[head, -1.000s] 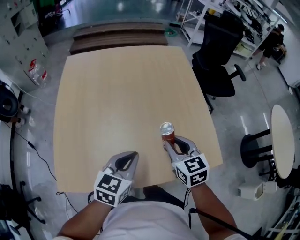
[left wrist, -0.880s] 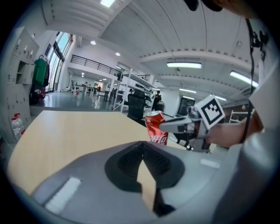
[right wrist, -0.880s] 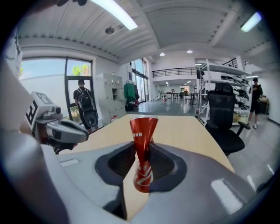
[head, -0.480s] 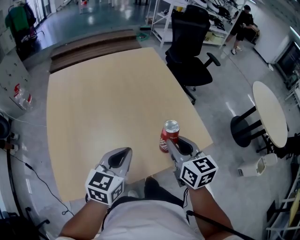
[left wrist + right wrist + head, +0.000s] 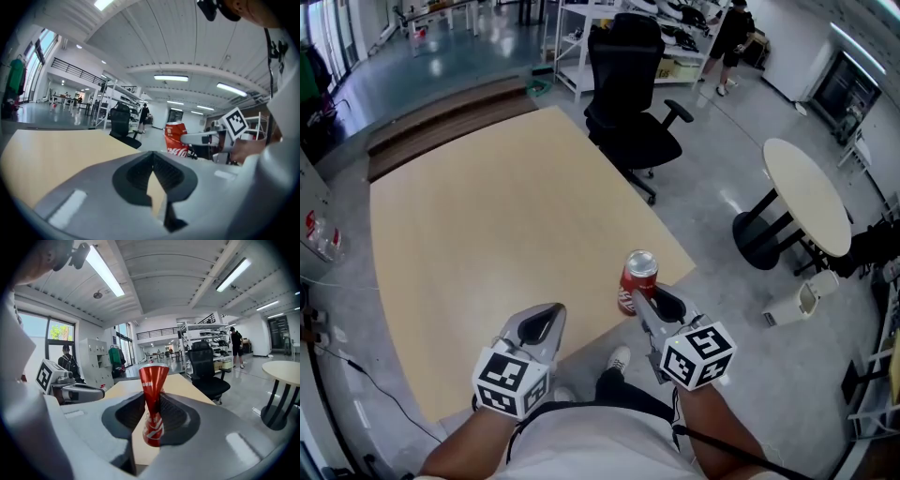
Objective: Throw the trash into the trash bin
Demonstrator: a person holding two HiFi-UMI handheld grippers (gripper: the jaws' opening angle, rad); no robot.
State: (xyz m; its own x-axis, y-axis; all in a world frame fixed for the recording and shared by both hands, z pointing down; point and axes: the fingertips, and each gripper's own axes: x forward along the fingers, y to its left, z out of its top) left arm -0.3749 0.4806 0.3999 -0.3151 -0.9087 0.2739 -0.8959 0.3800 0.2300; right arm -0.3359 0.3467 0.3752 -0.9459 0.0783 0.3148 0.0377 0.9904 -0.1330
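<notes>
A red soda can (image 5: 637, 278) stands upright between the jaws of my right gripper (image 5: 638, 298), which is shut on its lower body. The can hangs above the near right corner of the wooden table (image 5: 487, 216). The right gripper view shows the can (image 5: 152, 404) pinched between the dark pads (image 5: 174, 412). My left gripper (image 5: 549, 312) is held beside it over the table's near edge, shut, with nothing in it. The left gripper view shows the can (image 5: 176, 139) off to the right. A small white bin (image 5: 795, 305) stands on the floor to the right.
A black office chair (image 5: 628, 103) stands past the table's far right side. A round white table (image 5: 806, 197) on a black foot is next to the bin. Shelves and a standing person (image 5: 733, 28) are at the back. Grey floor lies between table and bin.
Both grippers have risen from the table, the can going up with the right one. The head view has swung right, bringing the round table and white bin closer to the middle.
</notes>
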